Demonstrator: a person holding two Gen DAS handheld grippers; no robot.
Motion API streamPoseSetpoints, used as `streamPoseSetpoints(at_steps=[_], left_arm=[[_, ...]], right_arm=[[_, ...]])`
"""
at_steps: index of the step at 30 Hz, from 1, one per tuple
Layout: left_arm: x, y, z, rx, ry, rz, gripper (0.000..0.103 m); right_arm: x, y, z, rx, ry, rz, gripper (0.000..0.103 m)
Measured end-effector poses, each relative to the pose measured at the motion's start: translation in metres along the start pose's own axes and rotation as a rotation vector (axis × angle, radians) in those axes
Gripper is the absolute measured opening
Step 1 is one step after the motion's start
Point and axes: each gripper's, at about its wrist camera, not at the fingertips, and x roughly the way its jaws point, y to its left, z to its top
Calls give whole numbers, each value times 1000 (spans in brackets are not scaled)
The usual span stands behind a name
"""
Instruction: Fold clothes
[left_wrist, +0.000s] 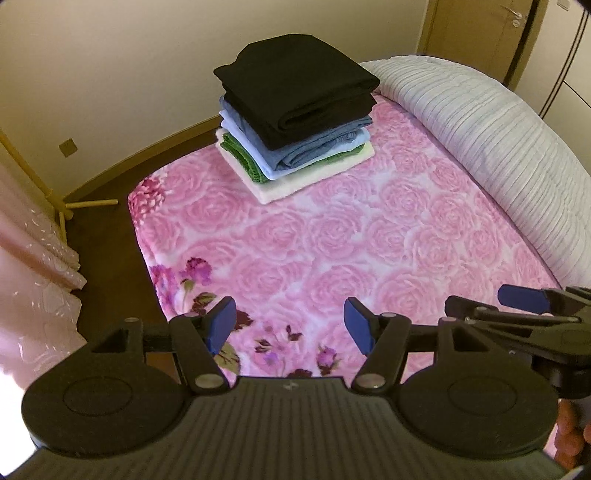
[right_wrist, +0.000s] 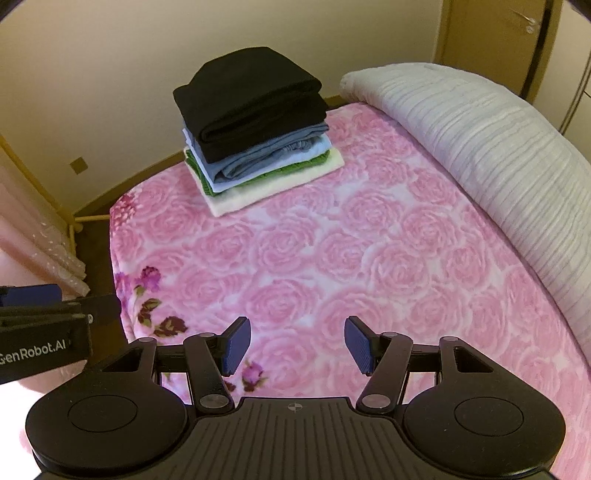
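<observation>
Left wrist view, two grippers, left gripper (left_wrist: 290, 325) and right gripper (right_wrist: 297, 345), both spread, one clothes stack (left_wrist: 295, 110) on bed (left_wrist: 332, 240).

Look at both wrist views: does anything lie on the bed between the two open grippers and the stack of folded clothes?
Nothing visible does. Between the left gripper, the right gripper and the stack of folded clothes there is only bare pink rose blanket. The grey quilt lies off to the right side.
</observation>
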Motion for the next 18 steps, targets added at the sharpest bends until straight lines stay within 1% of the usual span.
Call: streamPoseSetpoints(at_steps=[6, 14, 18], left_arm=[[17, -19, 16, -29, 9, 14, 61], [48, -30, 41, -111, 21, 60, 61], [62, -36, 49, -131, 27, 76, 61]], right_arm=[[12, -22, 19, -33, 6, 0, 60], [42, -43, 53, -81, 28, 12, 60], [56, -48, 62, -103, 41, 16, 60]])
